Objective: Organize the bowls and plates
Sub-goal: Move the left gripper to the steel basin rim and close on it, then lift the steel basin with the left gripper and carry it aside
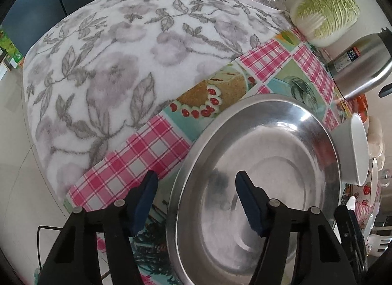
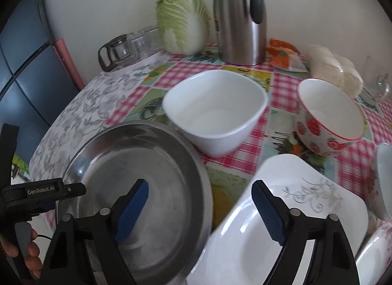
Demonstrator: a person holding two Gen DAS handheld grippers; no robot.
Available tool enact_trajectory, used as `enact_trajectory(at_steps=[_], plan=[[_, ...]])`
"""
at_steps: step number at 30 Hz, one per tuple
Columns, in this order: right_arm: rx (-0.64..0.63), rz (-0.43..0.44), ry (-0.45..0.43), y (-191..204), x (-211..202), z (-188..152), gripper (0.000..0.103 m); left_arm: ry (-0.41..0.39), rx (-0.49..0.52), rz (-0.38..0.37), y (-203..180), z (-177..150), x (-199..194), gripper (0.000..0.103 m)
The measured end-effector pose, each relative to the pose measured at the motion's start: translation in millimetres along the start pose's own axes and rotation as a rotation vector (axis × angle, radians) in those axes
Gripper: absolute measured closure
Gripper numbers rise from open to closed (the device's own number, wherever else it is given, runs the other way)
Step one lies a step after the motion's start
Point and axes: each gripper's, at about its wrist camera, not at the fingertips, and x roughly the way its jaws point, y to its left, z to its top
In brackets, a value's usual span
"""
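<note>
nearest, the left gripper [image 1: 196,187] straddles the steel plate's [image 1: 269,150] rim, fingers partly open and not pressing, likely to lift it; the right gripper [image 2: 201,199] gapes empty between it and one white plate [image 2: 306,211]. beyond on the surface [image 2: 281,84] sit two bowls: white bowl [image 2: 215,113], strawberry bowl [image 2: 328,118].

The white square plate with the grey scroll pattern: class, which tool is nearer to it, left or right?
Right. The right tool hangs open with one finger over the white square plate and the other over the steel plate. The left tool straddles the steel plate's far rim.
</note>
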Motion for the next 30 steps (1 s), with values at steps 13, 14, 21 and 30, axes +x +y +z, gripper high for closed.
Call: enact_trajectory(at_steps=[13, 14, 21, 30], plan=[[0.062, 0.149, 0.096, 0, 20, -5, 0.044, 0.001, 0.101, 0.122, -13, 10, 12, 0.037], [0.065, 0.153, 0.097, -1, 19, -5, 0.052, -0.002, 0.098, 0.116, -13, 10, 13, 0.037], [0.094, 0.164, 0.137, -4, 19, -12, 0.086, -0.043, 0.067, 0.105, 4, 13, 6, 0.063], [0.095, 0.163, 0.133, -1, 9, -12, 0.087, -0.086, 0.08, 0.106, 19, 18, -9, 0.071]])
